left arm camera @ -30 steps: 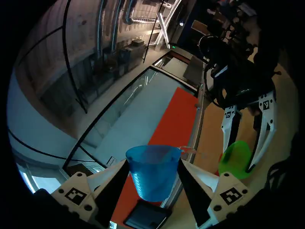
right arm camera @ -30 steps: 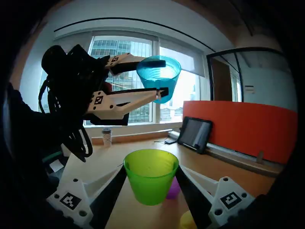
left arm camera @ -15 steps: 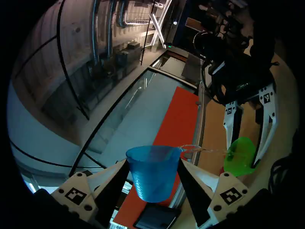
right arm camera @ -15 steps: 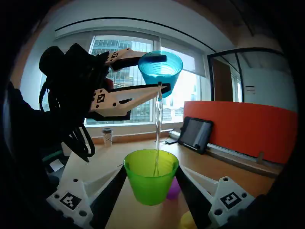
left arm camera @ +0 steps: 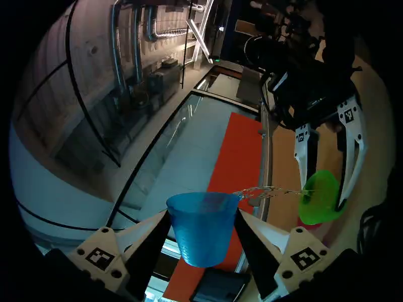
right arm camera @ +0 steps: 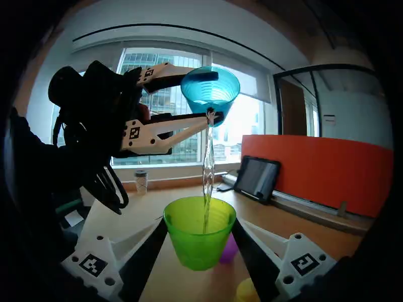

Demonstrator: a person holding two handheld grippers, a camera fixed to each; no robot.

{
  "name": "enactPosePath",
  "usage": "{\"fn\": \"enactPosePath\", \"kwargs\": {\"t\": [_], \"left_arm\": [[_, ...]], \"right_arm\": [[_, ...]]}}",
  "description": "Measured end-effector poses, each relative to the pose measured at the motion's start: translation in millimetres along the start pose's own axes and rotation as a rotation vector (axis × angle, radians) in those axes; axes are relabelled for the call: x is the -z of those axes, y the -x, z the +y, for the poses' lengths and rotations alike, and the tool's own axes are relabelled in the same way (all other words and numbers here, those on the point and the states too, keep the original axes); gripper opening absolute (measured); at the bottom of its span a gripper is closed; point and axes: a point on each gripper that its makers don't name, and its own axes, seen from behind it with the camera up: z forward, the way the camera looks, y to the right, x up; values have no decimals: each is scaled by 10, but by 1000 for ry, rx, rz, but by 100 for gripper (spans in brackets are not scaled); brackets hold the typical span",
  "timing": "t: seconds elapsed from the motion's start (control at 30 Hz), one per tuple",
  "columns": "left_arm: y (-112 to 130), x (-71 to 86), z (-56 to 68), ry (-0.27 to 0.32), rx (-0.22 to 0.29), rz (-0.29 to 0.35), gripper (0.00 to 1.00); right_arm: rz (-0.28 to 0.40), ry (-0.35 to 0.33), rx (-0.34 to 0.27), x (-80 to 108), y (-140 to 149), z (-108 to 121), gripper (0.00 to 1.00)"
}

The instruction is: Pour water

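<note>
Above the worktop (right arm camera: 282, 216), left claw (left arm camera: 201, 216) clamps tilted blue cup (left arm camera: 203, 236), water stream (right arm camera: 206, 166) falling into green cup (right arm camera: 200, 241) clamped by right claw (right arm camera: 199, 224). Mid-pour; next likely more tilt, steady aim.

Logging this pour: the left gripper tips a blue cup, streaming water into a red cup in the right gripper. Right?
Nearly. The right gripper holds a green cup, not red; the right gripper view shows water streaming into it from the blue cup in the left gripper.
</note>
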Motion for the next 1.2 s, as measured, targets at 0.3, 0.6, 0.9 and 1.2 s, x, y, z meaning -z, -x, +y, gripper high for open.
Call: {"fn": "enactPosePath", "kwargs": {"t": [0.3,0.6,0.9,1.2], "left_arm": [[-48,14,-73,-14,-53,4,85],[-111,14,-98,-29,-107,17,85],[-159,32,-158,-38,-155,29,85],[-201,29,-175,-46,-199,37,85]], "right_arm": [[1,2,4,10,9,12,91],[7,7,7,25,-8,26,91],[10,10,8,26,-18,32,91],[13,9,13,21,-18,30,91]]}}
